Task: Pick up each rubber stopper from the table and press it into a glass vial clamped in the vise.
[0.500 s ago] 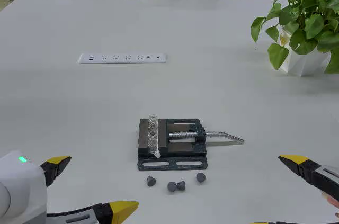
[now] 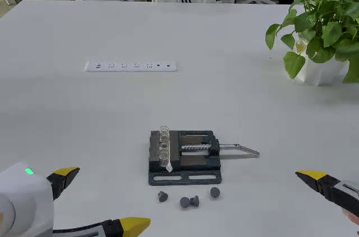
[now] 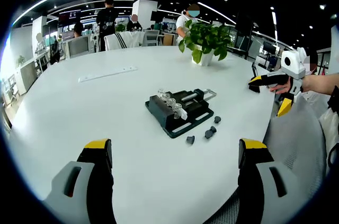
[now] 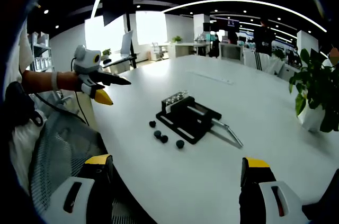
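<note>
Left gripper [image 2: 104,199]: lower left corner of the head view, jaws spread wide with yellow tips, nothing between them; it hangs above the table, well apart from the vise.
Table [image 2: 67,119]: pale grey, running across the whole head view.
Power strip [image 2: 130,66]: white, lying flat in the upper left of the head view, far beyond the vise.
Glass vials [image 2: 164,142]: a short row standing upright, clamped at the left end of the vise, just below the frame's middle.
Vise [image 2: 190,161]: dark, flat on the table at lower centre; its screw handle [image 2: 241,149] sticks out to the right.
Rubber stoppers [image 2: 184,201]: four small dark pieces on the table just below the vise's near edge; the middle two touch or nearly touch, the outer two lie a little apart. No jaw touches them.
Right gripper [image 4: 177,161]: jaws wide and empty in the right gripper view; in the head view one yellow-tipped jaw enters at the lower right edge, well apart from the stoppers.
Potted plant [image 2: 322,24]: green leaves in a white pot, upper right corner.
</note>
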Demonstrator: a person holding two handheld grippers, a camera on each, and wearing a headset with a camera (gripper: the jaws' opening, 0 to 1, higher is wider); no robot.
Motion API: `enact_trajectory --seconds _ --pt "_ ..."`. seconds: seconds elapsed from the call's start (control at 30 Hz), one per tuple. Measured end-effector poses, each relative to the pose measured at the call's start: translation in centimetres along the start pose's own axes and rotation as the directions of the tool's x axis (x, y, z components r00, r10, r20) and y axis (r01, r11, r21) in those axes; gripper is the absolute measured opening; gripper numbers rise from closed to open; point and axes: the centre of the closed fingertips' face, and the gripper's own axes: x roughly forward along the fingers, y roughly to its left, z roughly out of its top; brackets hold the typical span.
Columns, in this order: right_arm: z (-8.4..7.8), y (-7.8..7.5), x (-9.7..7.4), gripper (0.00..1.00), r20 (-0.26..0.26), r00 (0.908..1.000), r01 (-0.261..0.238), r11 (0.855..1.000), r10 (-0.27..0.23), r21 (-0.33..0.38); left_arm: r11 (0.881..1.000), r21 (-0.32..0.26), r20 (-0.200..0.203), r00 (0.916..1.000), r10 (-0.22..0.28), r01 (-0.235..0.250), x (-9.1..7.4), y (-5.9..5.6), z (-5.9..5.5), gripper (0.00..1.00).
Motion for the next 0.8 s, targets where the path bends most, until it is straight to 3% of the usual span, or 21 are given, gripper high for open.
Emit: enact_trajectory --seconds 0.33,0.47,0.57,0.8 --pt "0.8 0.2 0.5 0.99 0.016 0.9998 -0.009 1.0 0.009 -0.012 1.0 0.006 0.0 1.0 -0.007 0.007 0.2 -0.4 0.2 0.99" --pt "1.6 0.7 1.0 0.99 0.011 0.9994 -0.032 0.999 0.033 -0.033 1.0 -0.005 0.021 0.9997 -0.013 0.013 0.3 -0.5 0.8 0.99" --pt "2.1 1.0 1.0 0.99 0.015 0.999 -0.041 0.998 0.041 -0.046 0.999 0.016 0.009 0.9995 -0.029 0.029 0.7 -0.8 0.8 0.99" --pt "1.6 0.5 1.5 0.99 -0.009 0.9986 -0.053 0.998 0.053 -0.046 1.0 0.004 0.032 0.9992 -0.024 0.024 1.1 -0.2 1.5 0.99"
